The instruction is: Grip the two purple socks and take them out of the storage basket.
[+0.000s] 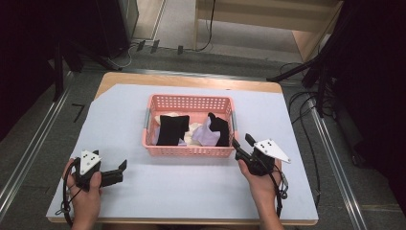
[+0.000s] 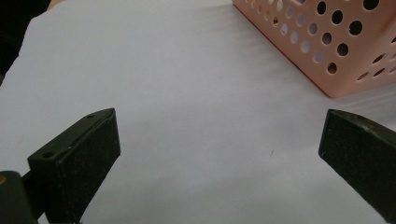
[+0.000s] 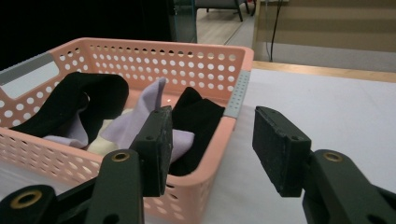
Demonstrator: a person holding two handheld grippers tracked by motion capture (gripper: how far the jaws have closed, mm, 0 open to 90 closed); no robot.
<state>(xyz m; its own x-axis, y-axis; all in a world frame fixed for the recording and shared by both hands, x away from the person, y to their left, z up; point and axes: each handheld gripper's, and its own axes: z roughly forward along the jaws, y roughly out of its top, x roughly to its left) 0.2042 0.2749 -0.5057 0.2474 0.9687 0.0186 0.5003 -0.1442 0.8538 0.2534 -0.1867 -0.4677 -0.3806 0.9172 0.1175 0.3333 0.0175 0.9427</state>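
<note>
From the high view, a pink basket (image 1: 188, 148) is sitting mid-counter, holding a jumble of socks: a black sock (image 1: 171, 128) at the left, a lavender sock (image 1: 206, 134) and another black sock (image 1: 220, 128) at the right. The right tool (image 1: 241, 143) is hovering just beside the basket's near right corner, its jaws standing partly apart with nothing between them. The left tool (image 1: 121, 169) is resting well apart from the basket on the white counter (image 1: 119, 120), open and empty.

In the left gripper view, the jaws are standing wide over bare counter, with the basket's perforated wall (image 2: 336, 42) up at the right.

In the right gripper view, the right tool (image 3: 212, 135) is looking over the basket rim (image 3: 224, 128), the jaws roughly halfway open and gripping nothing. The lavender sock (image 3: 140, 114) is lying draped just beyond the near jaw, the black one (image 3: 198, 116) beside it. These are looking light, limp and easy to snag, so a pinch on a raised fold, such as the lavender peak, is probably the safest hold; the fabric will likely sag and may drag a neighbour along.
</note>
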